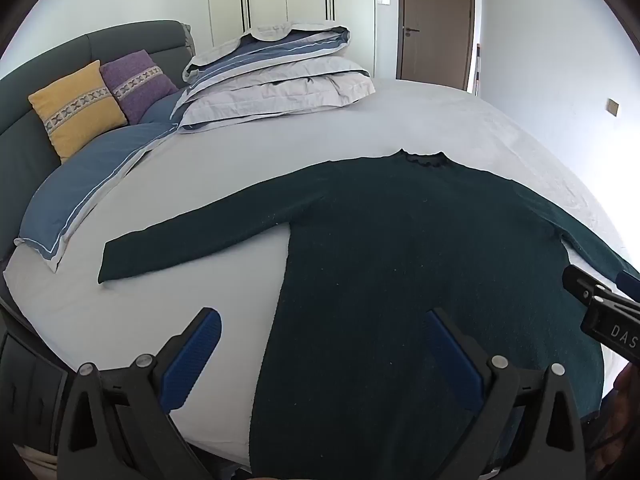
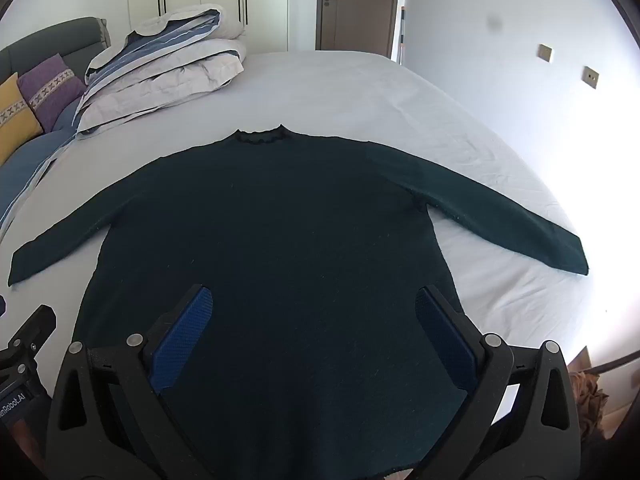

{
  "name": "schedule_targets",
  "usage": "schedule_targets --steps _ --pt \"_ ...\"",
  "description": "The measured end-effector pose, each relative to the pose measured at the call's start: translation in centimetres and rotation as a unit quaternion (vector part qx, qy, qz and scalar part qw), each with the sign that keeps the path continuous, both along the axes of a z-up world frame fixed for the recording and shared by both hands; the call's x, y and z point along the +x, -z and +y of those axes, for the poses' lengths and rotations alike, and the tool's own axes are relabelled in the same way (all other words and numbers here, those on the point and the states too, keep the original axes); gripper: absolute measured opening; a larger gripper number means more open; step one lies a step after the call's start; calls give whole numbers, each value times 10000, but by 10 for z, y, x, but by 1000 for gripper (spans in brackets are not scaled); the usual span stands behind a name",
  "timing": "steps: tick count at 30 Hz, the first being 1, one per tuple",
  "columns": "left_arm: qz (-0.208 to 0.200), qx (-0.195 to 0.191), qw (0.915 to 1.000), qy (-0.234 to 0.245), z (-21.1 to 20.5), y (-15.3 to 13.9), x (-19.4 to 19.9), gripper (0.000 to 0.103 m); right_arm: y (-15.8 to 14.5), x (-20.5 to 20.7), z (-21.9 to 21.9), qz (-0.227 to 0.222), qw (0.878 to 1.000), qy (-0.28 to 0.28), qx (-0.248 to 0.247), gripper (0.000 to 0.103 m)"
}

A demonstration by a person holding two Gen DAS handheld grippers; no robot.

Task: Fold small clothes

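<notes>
The sweater [image 2: 272, 248] lies flat on the bed [image 2: 360, 92], front down or up I cannot tell, neck [image 2: 260, 136] pointing away from me, both sleeves spread out to the sides and the hem nearest me at the bed's edge. My left gripper [image 1: 320, 356] hangs over the hem's left side, one blue pad over the sheet and the other over the knit, jaws wide apart and holding nothing. My right gripper [image 2: 312, 336] hangs over the lower body, also spread wide and empty.

I judge this knit to be soft, limp and fairly light, with no stiffness of its own: whatever I lift will sag and drag the rest along. The dark weave looks slightly fuzzy, so it should grip the ribbed pads well and cling a little to the sheet instead of sliding. It will not break, but it can stretch if I pull hard by one point.

Best holds, I think, are the edges: the left cuff [image 1: 108, 262] and the right cuff [image 2: 576, 256] for bringing sleeves across the body, then the two hem corners for folding up toward the neck, pinching both layers and lifting low so nothing bunches
</notes>
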State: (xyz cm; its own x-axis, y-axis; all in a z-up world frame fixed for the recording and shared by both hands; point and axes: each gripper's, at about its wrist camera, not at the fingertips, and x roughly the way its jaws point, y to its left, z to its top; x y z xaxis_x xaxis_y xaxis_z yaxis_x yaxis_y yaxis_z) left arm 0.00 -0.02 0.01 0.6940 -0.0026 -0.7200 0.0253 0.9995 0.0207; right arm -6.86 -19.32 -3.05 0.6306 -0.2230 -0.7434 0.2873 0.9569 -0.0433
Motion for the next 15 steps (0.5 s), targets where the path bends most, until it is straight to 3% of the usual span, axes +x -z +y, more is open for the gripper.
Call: schedule_targets --steps 15 --pt "-68 84 9999 50 -6 0 0 103 -1 -1 2 11 10000 -7 -22 103"
